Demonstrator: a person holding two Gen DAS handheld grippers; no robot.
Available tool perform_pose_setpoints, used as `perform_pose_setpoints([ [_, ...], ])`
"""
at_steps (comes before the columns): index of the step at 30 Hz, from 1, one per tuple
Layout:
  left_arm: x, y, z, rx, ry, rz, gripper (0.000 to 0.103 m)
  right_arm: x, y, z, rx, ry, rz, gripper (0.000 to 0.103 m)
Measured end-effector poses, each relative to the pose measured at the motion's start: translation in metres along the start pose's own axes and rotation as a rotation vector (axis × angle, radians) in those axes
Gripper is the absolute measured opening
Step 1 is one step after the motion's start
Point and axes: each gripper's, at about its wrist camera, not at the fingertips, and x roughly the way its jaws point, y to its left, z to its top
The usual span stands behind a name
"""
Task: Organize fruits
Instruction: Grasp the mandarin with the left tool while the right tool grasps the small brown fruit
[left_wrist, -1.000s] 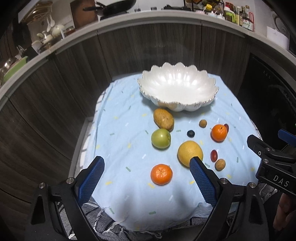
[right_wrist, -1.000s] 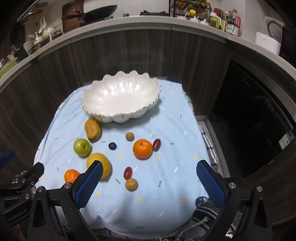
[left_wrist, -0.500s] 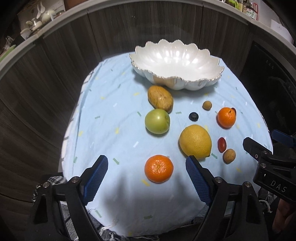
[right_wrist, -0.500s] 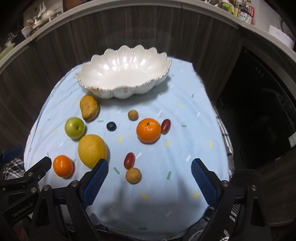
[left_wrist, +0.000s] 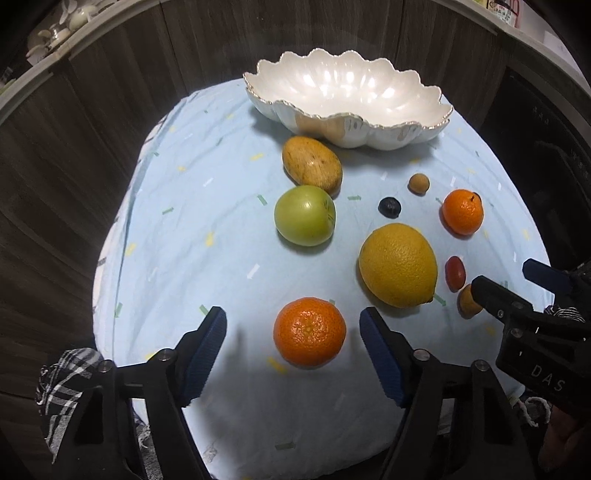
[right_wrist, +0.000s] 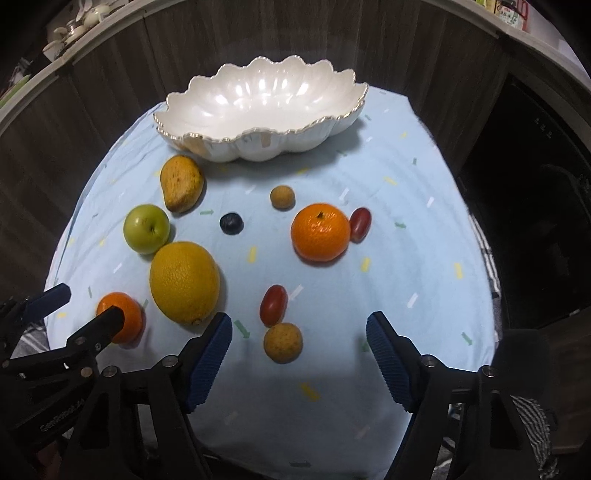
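Observation:
A white scalloped bowl (left_wrist: 351, 99) stands empty at the far side of a light blue cloth (left_wrist: 207, 229). In front of it lie a brown-yellow mango (left_wrist: 312, 160), a green apple (left_wrist: 304, 215), a big yellow citrus (left_wrist: 398, 264), two tangerines (left_wrist: 309, 331) (left_wrist: 463, 211), a blueberry (left_wrist: 389, 206), red grapes (left_wrist: 455, 272) and small brown fruits (left_wrist: 418, 183). My left gripper (left_wrist: 293, 332) is open, its fingers on either side of the near tangerine. My right gripper (right_wrist: 299, 341) is open around a small brown fruit (right_wrist: 283, 342) beside a red grape (right_wrist: 273, 305).
Dark wood cabinet fronts (left_wrist: 110, 92) curve behind the table, with a counter above. A dark appliance opening (right_wrist: 535, 206) is at the right. A checked cloth (left_wrist: 62, 376) hangs at the table's near left edge. The bowl also shows in the right wrist view (right_wrist: 266, 107).
Both grippers have moved forward and down towards the cloth. The near tangerine now sits between my left fingers, and the small brown fruit between my right fingers. No fruit has moved.

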Motion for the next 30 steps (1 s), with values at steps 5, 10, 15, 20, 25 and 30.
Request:
perform_pose_setpoints([
  [5,0.008,-0.001,-0.001,0.004,0.003,-0.001,0.069,0.009,0.001,-0.002,-0.011,0.017,0.003,0.067],
  [10,0.017,-0.002,-0.004,0.009,0.013,-0.014,0.064,0.017,0.002,-0.004,-0.017,0.037,0.009,0.059],
  [15,0.025,-0.003,-0.007,0.013,0.036,-0.026,0.059,0.022,0.005,-0.005,-0.032,0.047,0.011,0.053],
  [20,0.028,-0.002,-0.008,0.01,0.04,-0.036,0.055,0.029,0.008,-0.006,-0.039,0.074,0.032,0.04],
  [25,0.028,-0.005,-0.01,0.023,0.041,-0.054,0.047,0.032,0.009,-0.007,-0.037,0.079,0.034,0.038],
  [30,0.028,-0.006,-0.01,0.03,0.036,-0.05,0.046,0.032,0.008,-0.007,-0.045,0.071,0.032,0.028],
])
